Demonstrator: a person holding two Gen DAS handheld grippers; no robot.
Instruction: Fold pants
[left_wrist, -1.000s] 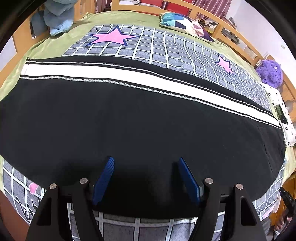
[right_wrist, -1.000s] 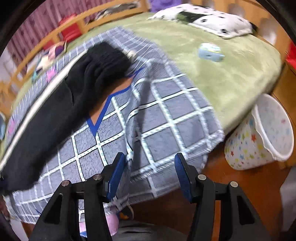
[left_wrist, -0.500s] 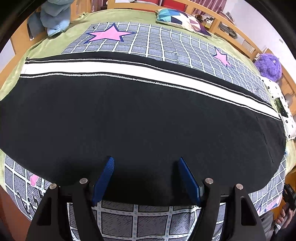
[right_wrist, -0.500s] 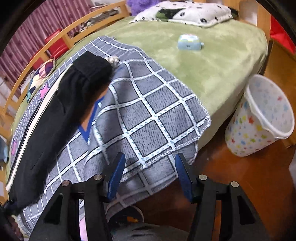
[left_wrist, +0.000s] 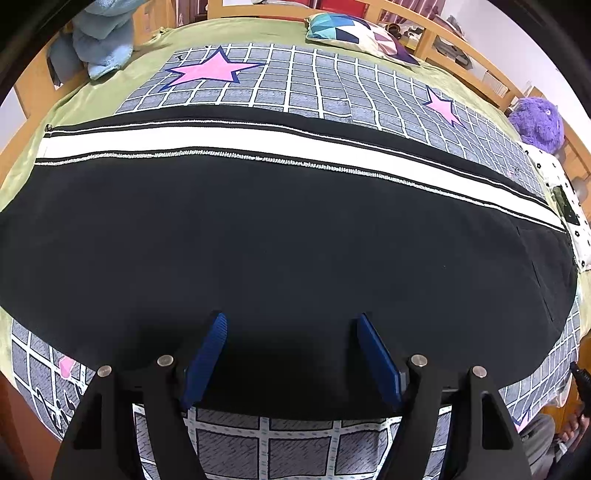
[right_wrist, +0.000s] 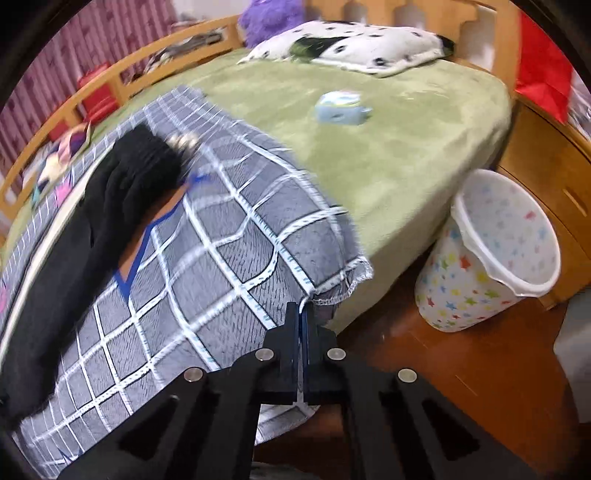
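Note:
Black pants (left_wrist: 277, 240) with a white side stripe lie flat, lengthwise across a grey checked blanket (left_wrist: 314, 85) on the bed. My left gripper (left_wrist: 290, 317) hovers open above the near edge of the pants, with only black cloth beneath its blue pads. In the right wrist view the pants (right_wrist: 92, 229) run off to the left, their gathered end at the upper left. My right gripper (right_wrist: 301, 306) is shut on the stitched edge of the checked blanket (right_wrist: 221, 266), close to its hanging corner at the bed's side.
A star-patterned white bin (right_wrist: 495, 258) stands on the wooden floor beside the bed. On the green sheet lie a spotted pillow (right_wrist: 354, 44) and a small light-blue object (right_wrist: 341, 109). A purple plush (left_wrist: 537, 122), a patterned cushion (left_wrist: 351, 33) and a blue towel (left_wrist: 103, 40) sit near the bed rails.
My right gripper has closed from open onto the blanket's edge near its corner, after shifting along the bed's side. The left gripper stays open over the pants, barely moved.

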